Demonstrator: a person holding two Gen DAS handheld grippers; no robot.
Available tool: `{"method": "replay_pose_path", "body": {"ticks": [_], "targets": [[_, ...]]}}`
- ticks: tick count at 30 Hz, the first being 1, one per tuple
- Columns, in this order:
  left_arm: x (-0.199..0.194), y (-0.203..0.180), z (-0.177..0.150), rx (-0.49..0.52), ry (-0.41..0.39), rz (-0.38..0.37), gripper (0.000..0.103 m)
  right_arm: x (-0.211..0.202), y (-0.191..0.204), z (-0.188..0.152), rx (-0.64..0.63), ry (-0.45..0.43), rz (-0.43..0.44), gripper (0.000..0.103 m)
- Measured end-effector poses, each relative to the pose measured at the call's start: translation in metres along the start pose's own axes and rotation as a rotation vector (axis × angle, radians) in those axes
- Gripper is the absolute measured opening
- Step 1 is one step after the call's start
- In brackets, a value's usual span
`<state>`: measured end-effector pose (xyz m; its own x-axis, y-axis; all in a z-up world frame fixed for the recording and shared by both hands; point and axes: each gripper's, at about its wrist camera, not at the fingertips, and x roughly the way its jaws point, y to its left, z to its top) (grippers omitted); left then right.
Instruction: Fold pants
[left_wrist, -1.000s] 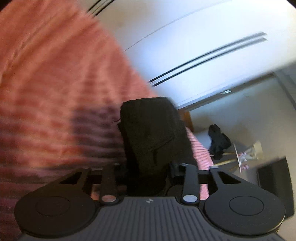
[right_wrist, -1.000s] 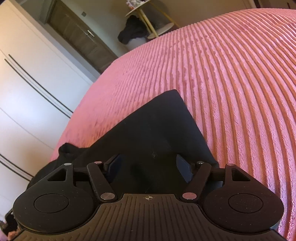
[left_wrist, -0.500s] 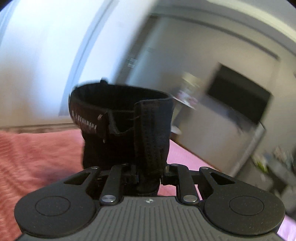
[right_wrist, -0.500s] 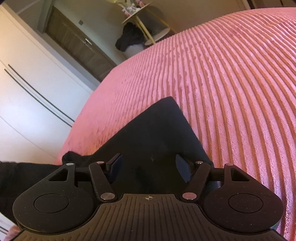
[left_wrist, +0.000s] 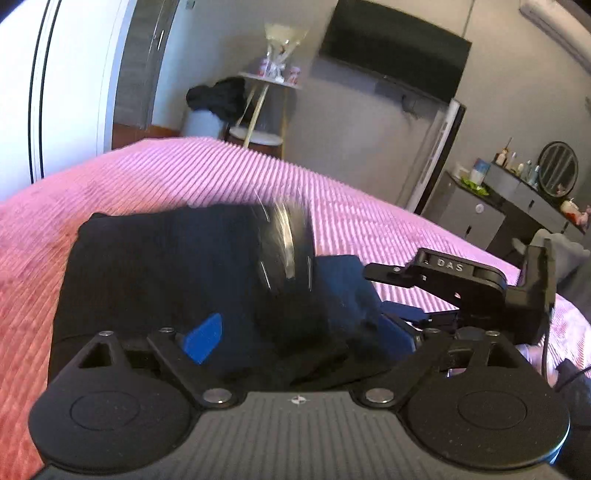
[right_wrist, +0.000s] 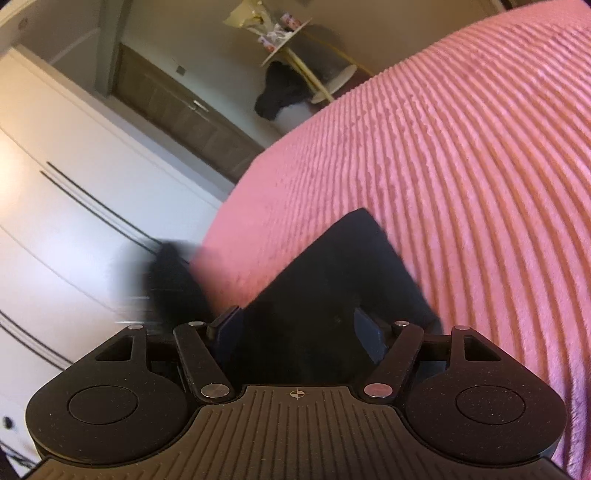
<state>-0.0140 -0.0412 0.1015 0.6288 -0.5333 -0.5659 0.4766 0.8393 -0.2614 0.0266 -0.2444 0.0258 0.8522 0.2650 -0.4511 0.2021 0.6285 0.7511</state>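
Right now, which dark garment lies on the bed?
The black pants, spread on the pink bedspread; the other dark heap sits off it, atop a white bin by the side table.

Soft daylight, round bent edges
The pants (left_wrist: 159, 266) look smeared by blur mid-frame; the wardrobe (right_wrist: 55, 229) at left glows too bright, and the dark cloth shows no detail

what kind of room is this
Most likely a bedroom: a wide bed under a pink ribbed bedspread, a wall-mounted TV, and a dresser with a round mirror and small bottles on top.
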Motion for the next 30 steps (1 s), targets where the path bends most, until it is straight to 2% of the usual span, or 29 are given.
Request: {"method": "replay_pose_path", "body": {"ticks": [2,4,8,11,13,16,19,25,27,28,30], "targets": [[-0.014,0.004,0.0,-0.032,-0.019,0.044,0.093,-0.002,0.001,-0.002,0.009,0.026,0.034,0.076],[-0.03,0.02,0.003,-0.095,-0.059,0.133,0.098,0.0,0.003,-0.004,0.012,0.063,0.057,0.078],[-0.043,0.083,0.009,-0.321,-0.059,0.33,0.099,0.012,0.007,-0.01,0.037,0.164,0.073,0.079],[-0.044,0.119,-0.001,-0.462,-0.041,0.41,0.099,0.014,0.013,-0.015,0.014,0.198,0.046,0.079],[-0.037,0.135,-0.012,-0.519,0.013,0.423,0.099,0.016,0.014,-0.016,0.021,0.227,0.049,0.082],[-0.023,0.143,-0.016,-0.527,0.081,0.436,0.099,0.024,0.013,-0.017,0.024,0.266,0.046,0.082],[-0.013,0.15,-0.017,-0.524,0.094,0.439,0.099,0.047,0.015,-0.02,0.015,0.358,0.035,0.081],[-0.006,0.161,-0.027,-0.607,0.109,0.399,0.099,0.073,0.017,-0.021,0.059,0.387,0.096,0.091],[-0.005,0.16,-0.031,-0.617,0.101,0.395,0.099,0.077,0.017,-0.022,0.062,0.389,0.108,0.08],[-0.005,0.16,-0.031,-0.617,0.095,0.392,0.099,0.079,0.015,-0.023,0.073,0.393,0.111,0.062],[-0.006,0.159,-0.03,-0.617,0.089,0.386,0.099,0.081,0.01,-0.024,0.098,0.401,0.146,0.056]]}}
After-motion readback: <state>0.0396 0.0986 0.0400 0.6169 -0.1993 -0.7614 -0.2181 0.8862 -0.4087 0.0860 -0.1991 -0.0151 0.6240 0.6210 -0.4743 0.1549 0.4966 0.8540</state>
